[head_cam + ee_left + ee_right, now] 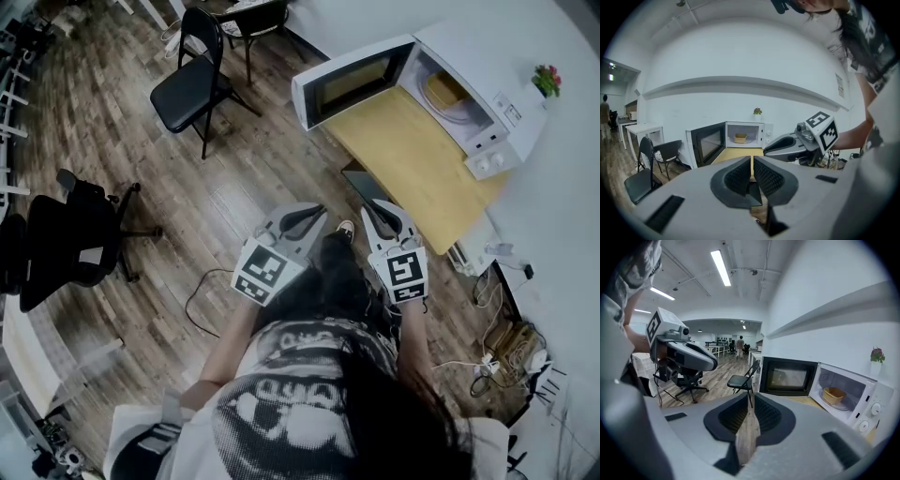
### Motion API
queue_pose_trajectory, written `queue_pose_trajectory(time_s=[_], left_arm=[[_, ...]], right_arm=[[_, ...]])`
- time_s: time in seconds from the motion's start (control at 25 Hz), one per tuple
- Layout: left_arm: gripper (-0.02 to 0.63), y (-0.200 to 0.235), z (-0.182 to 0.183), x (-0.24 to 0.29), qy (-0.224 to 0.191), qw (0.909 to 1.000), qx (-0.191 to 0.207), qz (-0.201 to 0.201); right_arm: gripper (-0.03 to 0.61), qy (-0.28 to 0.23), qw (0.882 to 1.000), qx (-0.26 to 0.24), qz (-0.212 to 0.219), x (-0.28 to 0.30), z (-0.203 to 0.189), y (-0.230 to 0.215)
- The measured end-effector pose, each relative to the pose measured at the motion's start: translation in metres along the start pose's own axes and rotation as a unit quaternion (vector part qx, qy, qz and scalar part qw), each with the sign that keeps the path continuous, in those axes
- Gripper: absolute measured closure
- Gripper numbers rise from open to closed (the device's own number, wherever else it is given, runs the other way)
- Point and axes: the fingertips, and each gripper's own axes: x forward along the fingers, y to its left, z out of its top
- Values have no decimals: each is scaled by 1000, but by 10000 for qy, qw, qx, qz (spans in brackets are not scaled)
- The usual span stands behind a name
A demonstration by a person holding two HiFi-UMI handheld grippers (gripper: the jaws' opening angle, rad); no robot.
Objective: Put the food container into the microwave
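The white microwave [487,70] stands at the far end of a wooden table [412,164] with its door [352,82] swung wide open. A tan food container [448,89] sits inside on the turntable; it also shows in the left gripper view [740,138] and the right gripper view [834,394]. My left gripper [317,215] and right gripper [372,208] hover side by side above the floor, short of the table's near end. Both have their jaws together with nothing between them, as seen for the left gripper [752,161] and the right gripper [751,401].
A black folding chair [192,80] stands left of the microwave door. An office chair [66,239] is at the far left. Cables [202,291] trail on the wood floor, more cords and a power strip [511,347] lie at the right wall. A small potted plant [546,79] sits on the microwave.
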Motion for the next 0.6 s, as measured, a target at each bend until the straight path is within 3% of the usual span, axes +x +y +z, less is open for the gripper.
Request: queue_pose_trajectory(time_s=[0.32, 0.6], left_arm=[[598, -13, -2, -10, -52, 9999, 92, -13], [598, -24, -3, -13, -69, 9998, 152, -47]], right_arm=[[572, -140, 9998, -53, -97, -21, 3, 12], [572, -187, 9998, 35, 58, -32, 2, 18]])
